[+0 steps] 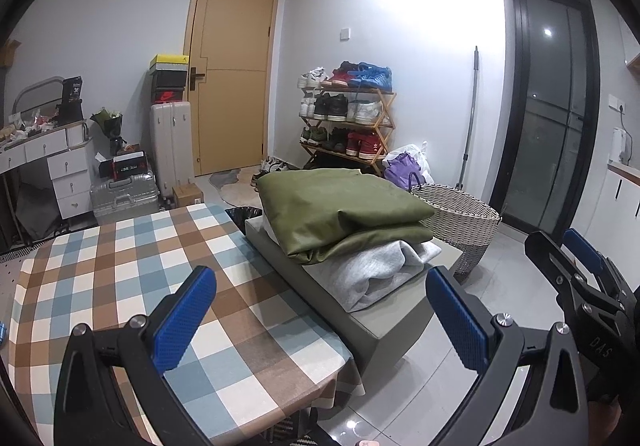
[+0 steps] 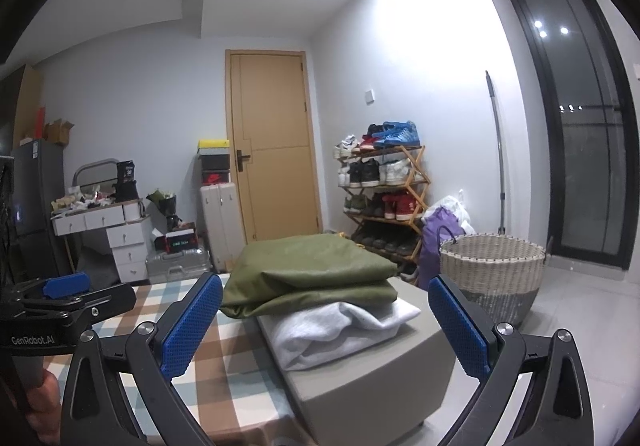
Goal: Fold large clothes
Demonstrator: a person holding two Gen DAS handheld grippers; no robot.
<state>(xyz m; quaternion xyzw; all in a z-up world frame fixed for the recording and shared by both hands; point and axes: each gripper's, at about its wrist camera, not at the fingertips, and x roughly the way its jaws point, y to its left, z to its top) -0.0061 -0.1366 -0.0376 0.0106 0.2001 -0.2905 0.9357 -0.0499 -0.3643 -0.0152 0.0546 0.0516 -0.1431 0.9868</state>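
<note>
Both grippers (image 1: 320, 318) (image 2: 326, 320) wide apart, empty (woven basket (image 2: 492, 270) beside folded green garment (image 2: 308, 266)).

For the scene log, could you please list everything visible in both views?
Green garment: one, olive, folded, atop the grey one.
Grey garment: one, light grey, folded, on the box.
Box: one, grey, beside the table.
Tablecloth: one, checked brown, blue and white, covering the table.
Basket: one, woven, floor right.
Shoe rack: one, wooden, full of shoes, by the wall.
Door: one, tan, shut.
Suitcase: one, white, upright beside the door.
Left gripper: blue fingers, open.
Right gripper: blue fingers, open.
</note>
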